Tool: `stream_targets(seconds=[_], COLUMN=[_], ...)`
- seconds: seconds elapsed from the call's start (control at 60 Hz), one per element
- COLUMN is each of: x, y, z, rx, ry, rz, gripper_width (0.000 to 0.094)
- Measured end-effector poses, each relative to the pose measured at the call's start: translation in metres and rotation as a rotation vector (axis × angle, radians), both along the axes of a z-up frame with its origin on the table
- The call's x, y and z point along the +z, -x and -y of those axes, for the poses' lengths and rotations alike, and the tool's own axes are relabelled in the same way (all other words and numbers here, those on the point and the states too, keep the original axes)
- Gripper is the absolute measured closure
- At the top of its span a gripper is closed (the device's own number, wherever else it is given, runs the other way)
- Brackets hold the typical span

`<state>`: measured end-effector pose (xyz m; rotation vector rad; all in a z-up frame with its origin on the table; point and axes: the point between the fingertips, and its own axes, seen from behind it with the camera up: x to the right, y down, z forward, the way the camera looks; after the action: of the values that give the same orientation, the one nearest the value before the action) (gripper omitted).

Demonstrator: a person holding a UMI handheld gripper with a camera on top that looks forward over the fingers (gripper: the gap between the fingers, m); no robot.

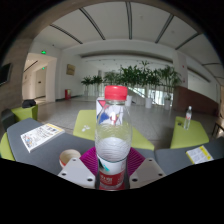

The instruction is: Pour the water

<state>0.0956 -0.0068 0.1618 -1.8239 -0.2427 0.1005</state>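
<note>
A clear plastic water bottle (112,128) with a red cap and a red-and-white label stands upright between my fingers. It is partly filled with water. My gripper (111,170) is shut on the bottle's lower body, with the magenta pads (88,160) pressing on both sides. The bottle is held above the grey table (40,155). A small paper cup (69,157) stands on the table just left of my left finger.
A paper sheet (38,135) lies on the table at the left. Yellow-green table sections (86,124) lie beyond. A small bottle (187,119) stands far right. A card (200,154) lies near right. Potted plants (140,78) line the back of the hall.
</note>
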Motion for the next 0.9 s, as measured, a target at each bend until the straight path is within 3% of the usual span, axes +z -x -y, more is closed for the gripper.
stream_targets(seconds=[0.3, 0.333, 0.433, 0.583, 0.6, 0.667, 0.717, 0.783, 0.9], x=[-0.087, -0.077, -0.080, -0.084, -0.086, -0.089, -0.081, -0.068, -0.044], y=[0.006, 0.006, 0.003, -0.002, -0.004, -0.004, -0.010, -0.015, -0.011], z=[0.001, -0.003, 0.003, 0.006, 0.006, 0.018, 0.030, 0.051, 0.100], rx=[0.017, 0.015, -0.010, -0.024, -0.031, -0.041, -0.059, -0.082, -0.118], ry=[0.073, 0.013, 0.005, 0.058, 0.079, 0.130, 0.134, 0.135, 0.162], rz=[0.056, 0.042, 0.024, 0.031, 0.028, 0.016, 0.028, 0.064, 0.048], gripper_width=[0.0599, 0.0601, 0.0577, 0.0396, 0.0357, 0.0059, 0.0108, 0.0071, 0.0084])
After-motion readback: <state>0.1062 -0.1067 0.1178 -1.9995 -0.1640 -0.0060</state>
